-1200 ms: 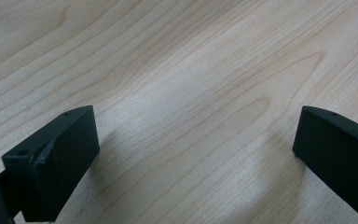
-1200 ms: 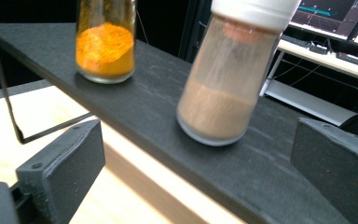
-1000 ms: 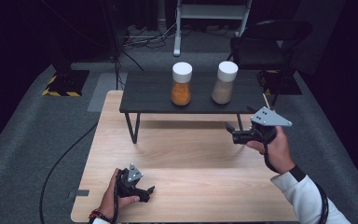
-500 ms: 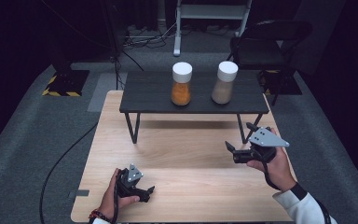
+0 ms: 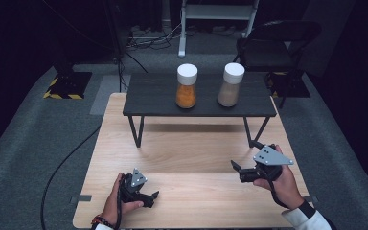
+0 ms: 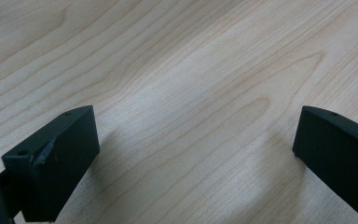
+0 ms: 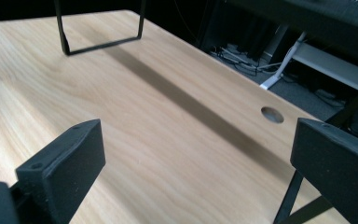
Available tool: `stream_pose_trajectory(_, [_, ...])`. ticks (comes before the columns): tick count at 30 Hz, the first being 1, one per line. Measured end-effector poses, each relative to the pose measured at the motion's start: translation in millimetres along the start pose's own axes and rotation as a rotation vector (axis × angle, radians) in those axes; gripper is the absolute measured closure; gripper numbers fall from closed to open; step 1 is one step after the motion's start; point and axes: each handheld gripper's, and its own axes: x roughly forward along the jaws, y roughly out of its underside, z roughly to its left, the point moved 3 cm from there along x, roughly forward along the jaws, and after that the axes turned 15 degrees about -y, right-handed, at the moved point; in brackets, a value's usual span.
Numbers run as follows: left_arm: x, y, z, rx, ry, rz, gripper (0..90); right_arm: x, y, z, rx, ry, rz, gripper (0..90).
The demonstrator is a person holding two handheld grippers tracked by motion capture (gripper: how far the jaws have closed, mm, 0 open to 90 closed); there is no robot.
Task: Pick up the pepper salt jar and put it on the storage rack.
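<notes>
Two handheld grippers sit low over a pale wooden desk (image 5: 191, 163), each gripped by one of a person's hands, with nothing between their jaws. At the left, the left gripper (image 5: 152, 196) rests close to the desk's near edge, its grey three-cornered plate facing up and its black cable trailing off the desk to the floor. The left gripper view looks straight down on bare wood grain, and the jaws stand wide apart with only the desk surface between them.

Farther back, in the middle of the scene, a low black shelf (image 5: 148, 96) on thin metal legs stands across the far half of the desk. On it are two jars with white lids: the orange-filled jar (image 5: 186, 87) to the left and the tan-filled jar (image 5: 231, 85) just to its right, upright and apart from each other. Both jars are well away from either gripper.

At the right, the right gripper (image 5: 235, 167) is held near the desk's right side, in front of the shelf's right leg, pointing left across the wood. The right gripper view shows its jaws spread wide, the shelf's leg frame (image 7: 102, 42) ahead and a round hole (image 7: 272, 114) in the desk.
</notes>
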Motion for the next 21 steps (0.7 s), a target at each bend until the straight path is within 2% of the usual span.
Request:
stream_pose_trajectory(8, [0.0, 0.0, 0.0, 0.0, 0.0, 0.0, 0.3, 2.5, 16.0, 3.0, 0.015, -0.029, 0.054, 2.6])
stream_pose_trajectory(21, [0.0, 0.0, 0.0, 0.0, 0.0, 0.0, 0.3, 3.9, 38.8, 4.1, 0.04, -0.027, 0.103, 2.6])
